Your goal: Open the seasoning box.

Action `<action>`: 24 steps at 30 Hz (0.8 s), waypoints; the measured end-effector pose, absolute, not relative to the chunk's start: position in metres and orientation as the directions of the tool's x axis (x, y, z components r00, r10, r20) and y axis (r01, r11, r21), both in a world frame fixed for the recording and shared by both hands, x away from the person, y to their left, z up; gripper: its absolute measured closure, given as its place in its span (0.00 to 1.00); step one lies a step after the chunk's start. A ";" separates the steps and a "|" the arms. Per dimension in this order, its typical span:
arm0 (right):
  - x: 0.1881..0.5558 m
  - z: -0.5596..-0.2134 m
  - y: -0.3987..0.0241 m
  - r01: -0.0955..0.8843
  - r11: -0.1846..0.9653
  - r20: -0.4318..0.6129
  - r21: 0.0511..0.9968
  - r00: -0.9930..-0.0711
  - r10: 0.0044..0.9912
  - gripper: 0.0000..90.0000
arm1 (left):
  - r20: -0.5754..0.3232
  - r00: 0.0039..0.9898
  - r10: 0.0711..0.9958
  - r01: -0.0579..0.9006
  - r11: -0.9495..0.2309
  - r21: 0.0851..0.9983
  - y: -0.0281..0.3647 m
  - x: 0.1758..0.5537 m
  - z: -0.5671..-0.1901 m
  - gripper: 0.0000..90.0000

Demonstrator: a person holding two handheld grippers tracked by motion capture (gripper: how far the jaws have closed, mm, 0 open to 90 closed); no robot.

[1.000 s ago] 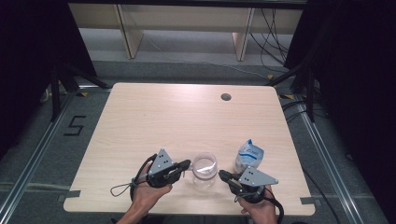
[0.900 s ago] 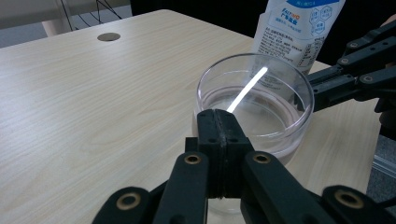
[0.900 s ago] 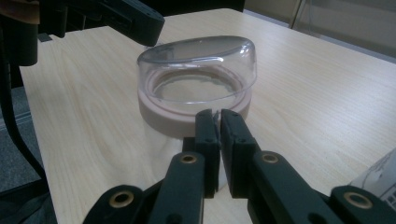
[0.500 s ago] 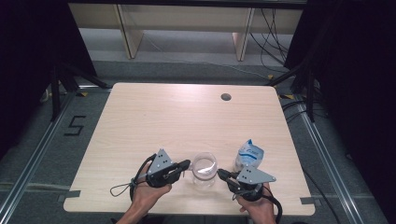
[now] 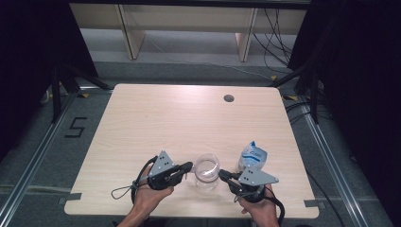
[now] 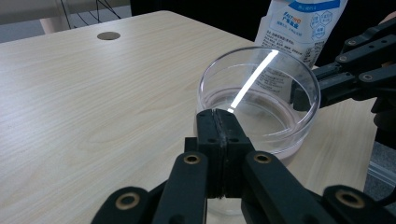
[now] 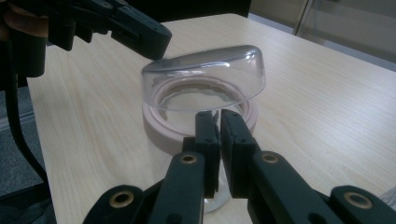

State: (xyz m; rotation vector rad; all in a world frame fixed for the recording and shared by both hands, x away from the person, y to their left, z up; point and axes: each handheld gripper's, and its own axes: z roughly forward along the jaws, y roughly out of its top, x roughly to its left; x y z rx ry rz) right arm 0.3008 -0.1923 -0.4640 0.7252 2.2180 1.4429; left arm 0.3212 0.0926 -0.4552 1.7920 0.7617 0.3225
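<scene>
A: Nothing has shifted since a second ago: jar and both hands sit where they were. My left jaws have just been opening a hair.

B: Where's the jar?

A: Clear glass jar (image 5: 206, 171) stands upright near the front edge of the bench (image 5: 189, 118), between my two grippers. Left gripper (image 6: 223, 122) has its tips against the rim, jaws all but pressed together, nothing between them. Right gripper (image 7: 219, 122) touches the opposite side, jaws together, a thin slit at the tips.

B: Anything else?

A: White and blue pouch (image 5: 252, 156) just beyond the right gripper, near the jar.
</scene>
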 end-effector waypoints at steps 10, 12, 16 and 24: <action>0.302 -0.460 -0.190 0.184 0.335 -0.063 0.924 -0.791 0.608 0.95 | -0.163 0.767 0.621 0.330 -0.164 0.930 0.108 0.307 -0.453 0.64; 0.301 -0.459 -0.190 0.186 0.333 -0.060 0.924 -0.791 0.608 0.95 | -0.153 0.759 0.633 0.341 -0.186 0.922 0.112 0.303 -0.459 0.57; 0.300 -0.454 -0.186 0.167 0.331 -0.072 0.929 -0.795 0.603 0.95 | -0.158 0.742 0.652 0.387 -0.224 0.894 0.119 0.299 -0.469 0.43; 0.299 -0.444 -0.177 0.143 0.320 -0.079 0.937 -0.804 0.589 0.95 | -0.120 0.737 0.665 0.402 -0.288 0.869 0.121 0.295 -0.480 0.29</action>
